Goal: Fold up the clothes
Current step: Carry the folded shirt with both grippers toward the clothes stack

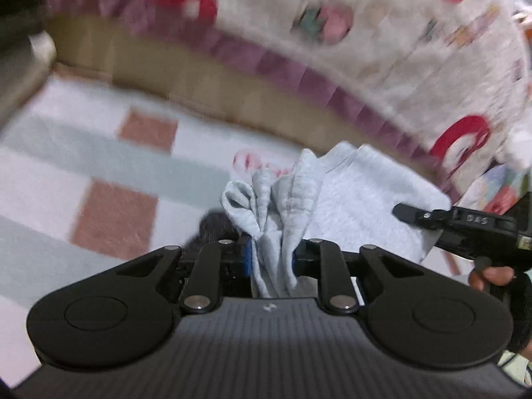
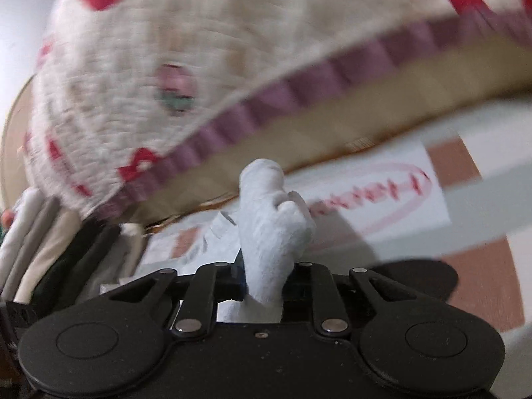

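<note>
A light grey garment [image 1: 352, 199] hangs stretched in the air between my two grippers. My left gripper [image 1: 271, 259] is shut on a bunched, ribbed edge of it. My right gripper [image 2: 266, 276] is shut on another bunched corner of the garment [image 2: 269, 229]. The right gripper also shows in the left wrist view [image 1: 465, 229] at the right, clamped on the far edge of the cloth, with a hand on its handle. Both views are blurred by motion.
Below is a checked floor mat [image 1: 99, 173] in white, pale green and pink squares. A bed with a white quilt with red shapes and a purple frill [image 1: 365, 50] runs across the back. A pile of folded clothes [image 2: 50, 242] lies at the left in the right wrist view.
</note>
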Available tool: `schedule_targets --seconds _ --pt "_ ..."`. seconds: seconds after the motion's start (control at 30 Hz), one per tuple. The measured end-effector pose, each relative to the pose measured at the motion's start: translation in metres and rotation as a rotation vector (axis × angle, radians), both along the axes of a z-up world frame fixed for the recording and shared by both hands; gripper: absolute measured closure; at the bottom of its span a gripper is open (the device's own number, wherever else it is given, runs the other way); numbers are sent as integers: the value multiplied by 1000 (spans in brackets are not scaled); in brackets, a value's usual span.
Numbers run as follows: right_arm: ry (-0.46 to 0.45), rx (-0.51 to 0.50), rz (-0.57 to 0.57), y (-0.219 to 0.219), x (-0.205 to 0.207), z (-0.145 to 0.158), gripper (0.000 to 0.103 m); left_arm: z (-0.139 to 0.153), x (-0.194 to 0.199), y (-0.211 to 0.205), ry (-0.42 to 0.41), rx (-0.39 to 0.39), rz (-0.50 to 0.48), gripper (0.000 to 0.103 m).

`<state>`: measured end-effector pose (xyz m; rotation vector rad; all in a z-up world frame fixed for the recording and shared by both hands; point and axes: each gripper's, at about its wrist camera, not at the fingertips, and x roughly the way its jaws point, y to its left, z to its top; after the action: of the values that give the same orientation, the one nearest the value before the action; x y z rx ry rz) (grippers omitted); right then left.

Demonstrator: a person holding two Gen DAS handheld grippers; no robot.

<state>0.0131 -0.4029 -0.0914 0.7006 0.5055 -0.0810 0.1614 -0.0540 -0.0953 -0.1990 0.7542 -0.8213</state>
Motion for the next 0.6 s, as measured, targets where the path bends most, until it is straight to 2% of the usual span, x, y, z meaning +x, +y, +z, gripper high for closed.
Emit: schedule_targets --seconds 0.23,0.33,0.43,0.47,0.6 --pt "-145 -105 221 71 17 96 83 98 -62 87 -178 -28 173 85" --pt "-192 -130 318 105 39 137 83 142 -66 123 -215 -6 238 85" --pt "-250 -127 419 141 75 170 83 192 -64 160 -321 45 305 85" --pt "-256 -116 459 153 92 179 83 209 -64 170 -382 95 324 85" --pt "-267 -71 559 197 155 212 83 265 -45 203 -457 222 391 85"
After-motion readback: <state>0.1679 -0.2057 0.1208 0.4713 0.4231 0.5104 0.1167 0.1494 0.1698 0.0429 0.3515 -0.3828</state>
